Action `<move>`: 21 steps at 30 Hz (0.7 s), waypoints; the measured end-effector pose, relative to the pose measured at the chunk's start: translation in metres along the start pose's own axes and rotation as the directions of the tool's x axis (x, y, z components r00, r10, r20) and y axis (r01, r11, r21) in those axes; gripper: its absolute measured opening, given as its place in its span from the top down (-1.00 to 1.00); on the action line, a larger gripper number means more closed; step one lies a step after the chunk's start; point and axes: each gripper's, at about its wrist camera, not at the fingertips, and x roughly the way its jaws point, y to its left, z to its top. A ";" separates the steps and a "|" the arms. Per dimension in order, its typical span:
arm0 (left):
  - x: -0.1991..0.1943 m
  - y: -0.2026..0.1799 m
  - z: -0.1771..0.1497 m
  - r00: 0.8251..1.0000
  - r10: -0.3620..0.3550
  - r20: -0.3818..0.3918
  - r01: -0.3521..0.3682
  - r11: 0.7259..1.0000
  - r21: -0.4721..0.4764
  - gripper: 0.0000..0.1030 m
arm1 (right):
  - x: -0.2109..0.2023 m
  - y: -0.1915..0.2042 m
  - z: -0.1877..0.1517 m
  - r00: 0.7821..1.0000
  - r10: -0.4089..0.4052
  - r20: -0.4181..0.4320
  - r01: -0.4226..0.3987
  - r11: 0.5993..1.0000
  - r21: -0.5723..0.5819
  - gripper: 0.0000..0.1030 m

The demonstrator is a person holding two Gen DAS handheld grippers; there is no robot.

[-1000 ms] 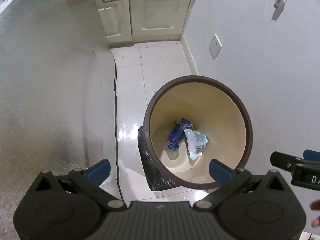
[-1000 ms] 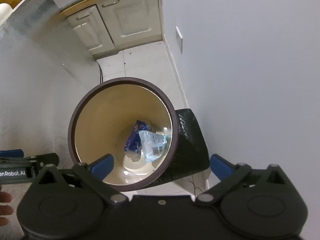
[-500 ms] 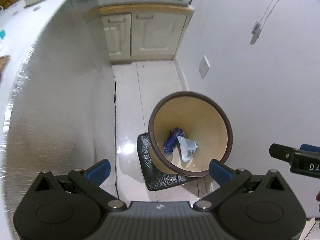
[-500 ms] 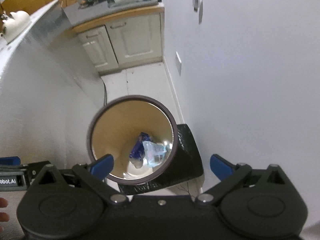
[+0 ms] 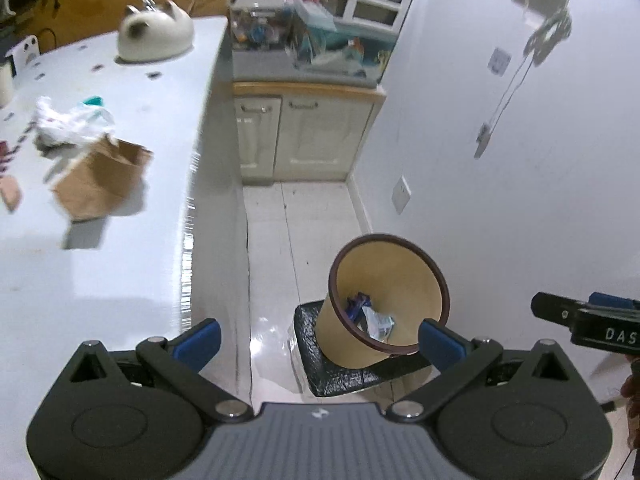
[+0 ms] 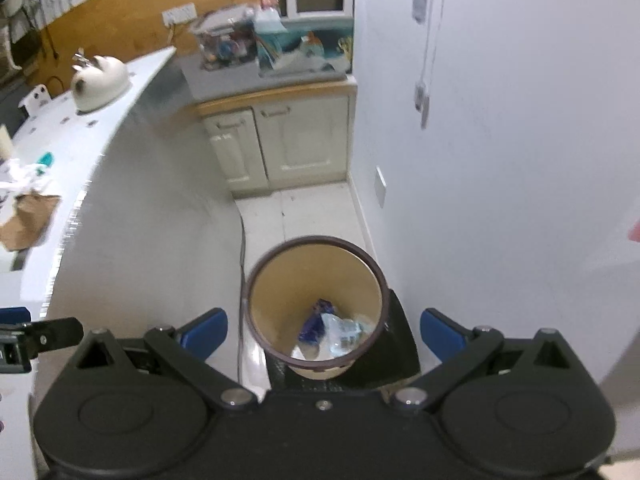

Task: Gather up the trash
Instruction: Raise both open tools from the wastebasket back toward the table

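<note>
A tan waste bin with a brown rim (image 5: 400,276) (image 6: 316,276) stands on the floor by the wall, holding a blue wrapper (image 5: 357,304) (image 6: 314,322) and a clear plastic wrapper (image 5: 380,322) (image 6: 340,326). My left gripper (image 5: 318,336) is open and empty, high above the bin. My right gripper (image 6: 322,330) is also open and empty, held over the bin. On the white table lie a brown paper bag (image 5: 102,180) (image 6: 28,216) and crumpled white plastic (image 5: 68,126) (image 6: 22,172).
A black mat (image 5: 344,372) lies under the bin. Cream cabinets (image 5: 304,136) with cluttered boxes on top stand at the far end. A white cat-shaped object (image 5: 154,36) sits on the table. A cable (image 5: 246,280) runs along the floor beside the table's side.
Both grippers have risen well away from the bin, which now looks smaller. The table top with the paper bag and plastic has come into view.
</note>
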 end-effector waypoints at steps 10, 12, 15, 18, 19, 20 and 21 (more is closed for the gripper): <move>-0.089 0.058 -0.024 0.995 -0.013 0.094 0.013 1.000 0.004 -1.00 | -0.080 0.069 -0.025 0.995 0.024 0.099 -0.023 1.000 -0.009 -1.00; -0.103 0.070 -0.029 0.994 -0.013 0.105 0.012 1.000 0.004 -1.00 | -0.093 0.084 -0.030 0.993 0.030 0.116 -0.028 1.000 -0.011 -1.00; -0.121 0.088 -0.035 0.992 -0.012 0.125 0.011 1.000 0.007 -1.00 | -0.111 0.104 -0.041 0.990 0.040 0.138 -0.039 0.999 -0.010 -1.00; -0.140 0.104 -0.041 0.989 -0.009 0.148 0.008 1.000 0.012 -1.00 | -0.126 0.124 -0.051 0.986 0.042 0.161 -0.041 0.999 -0.010 -1.00; -0.146 0.111 -0.044 0.988 -0.010 0.157 0.008 1.000 0.013 -1.00 | -0.130 0.130 -0.055 0.985 0.042 0.168 -0.041 0.999 -0.010 -1.00; -0.151 0.116 -0.045 0.986 -0.010 0.164 0.008 1.000 0.014 -1.00 | -0.135 0.137 -0.058 0.984 0.042 0.174 -0.041 0.999 -0.009 -1.00; -0.157 0.121 -0.047 0.985 -0.010 0.171 0.008 1.000 0.015 -1.00 | -0.140 0.143 -0.061 0.983 0.041 0.180 -0.041 0.999 -0.009 -1.00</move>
